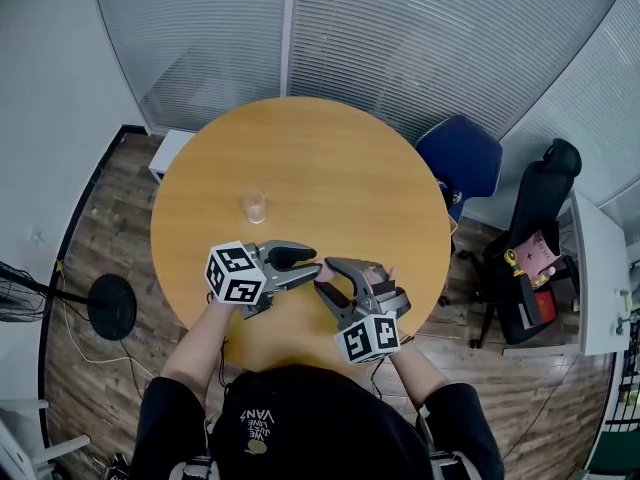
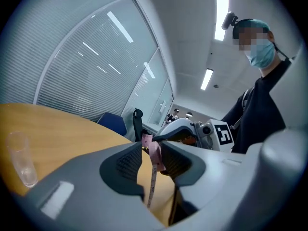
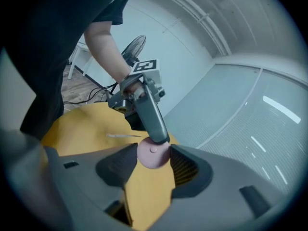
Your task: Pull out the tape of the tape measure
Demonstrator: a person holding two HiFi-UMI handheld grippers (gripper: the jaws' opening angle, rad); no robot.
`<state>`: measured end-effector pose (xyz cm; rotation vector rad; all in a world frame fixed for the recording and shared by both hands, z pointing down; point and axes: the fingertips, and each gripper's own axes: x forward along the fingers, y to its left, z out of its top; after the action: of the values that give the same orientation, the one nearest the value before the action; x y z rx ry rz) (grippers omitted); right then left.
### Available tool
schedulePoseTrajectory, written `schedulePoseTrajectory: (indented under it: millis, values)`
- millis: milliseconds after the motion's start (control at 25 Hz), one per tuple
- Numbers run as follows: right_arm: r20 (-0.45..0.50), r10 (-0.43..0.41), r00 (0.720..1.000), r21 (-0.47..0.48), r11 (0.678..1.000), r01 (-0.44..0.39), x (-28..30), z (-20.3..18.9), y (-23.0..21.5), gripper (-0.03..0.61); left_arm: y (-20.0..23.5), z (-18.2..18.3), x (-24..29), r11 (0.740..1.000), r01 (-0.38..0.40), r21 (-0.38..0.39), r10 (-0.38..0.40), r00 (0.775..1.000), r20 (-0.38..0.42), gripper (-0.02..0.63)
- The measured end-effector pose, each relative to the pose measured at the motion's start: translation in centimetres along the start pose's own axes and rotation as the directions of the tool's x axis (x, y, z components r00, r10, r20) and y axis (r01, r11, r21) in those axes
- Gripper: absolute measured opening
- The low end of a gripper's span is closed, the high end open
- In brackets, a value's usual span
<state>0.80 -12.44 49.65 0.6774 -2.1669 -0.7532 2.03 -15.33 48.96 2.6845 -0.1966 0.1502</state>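
The small round pink tape measure point(image 3: 153, 154) sits between the pads of my right gripper point(image 3: 153, 161), which is shut on it just above the table. A short length of tape point(image 2: 153, 179) is out. Its pink end point(image 2: 155, 150) stands between the jaws of my left gripper point(image 2: 151, 161), lying against the right-hand pad with a gap on the other side, so that gripper is open. In the head view the left gripper point(image 1: 312, 265) and right gripper point(image 1: 328, 271) meet tip to tip over the near part of the round wooden table point(image 1: 330, 168).
An empty clear glass point(image 1: 255, 206) stands left of the table's centre, also in the left gripper view as the glass point(image 2: 21, 158). A blue chair point(image 1: 462, 160) and a black office chair point(image 1: 540, 228) stand to the right, a fan point(image 1: 105, 303) on the floor at the left.
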Motion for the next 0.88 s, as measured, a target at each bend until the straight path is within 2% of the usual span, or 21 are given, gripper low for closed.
schedulePoseTrajectory:
  millis: [160,280,520,680,880]
  values:
    - [-0.001,0.020,1.000,-0.077,0.997,-0.020,0.1,0.0,0.5,0.218,-0.4,-0.3,0.7,0.998,0.059,-0.029,-0.060,0.997,-0.042,0.115]
    - [0.000,0.031,1.000,-0.078,0.996,-0.031,0.2,0.0,0.7,0.218,-0.5,-0.7,0.8,0.996,0.076,-0.044,-0.079,0.995,-0.061,0.088]
    - [0.020,0.026,0.999,-0.068,0.997,-0.025,-0.1,0.3,0.9,0.219,-0.8,-0.6,0.5,0.988,0.100,-0.116,-0.104,0.994,-0.034,0.077]
    - [0.032,-0.009,0.999,0.049,0.999,0.008,0.2,-0.2,-0.1,0.219,-0.2,0.3,0.0,0.982,0.090,-0.168,-0.081,0.995,0.060,0.072]
    - [0.062,-0.038,0.997,0.244,0.969,0.022,-0.1,-0.6,-1.4,0.219,0.8,1.7,-0.9,0.973,0.053,-0.226,-0.003,0.976,0.216,0.072]
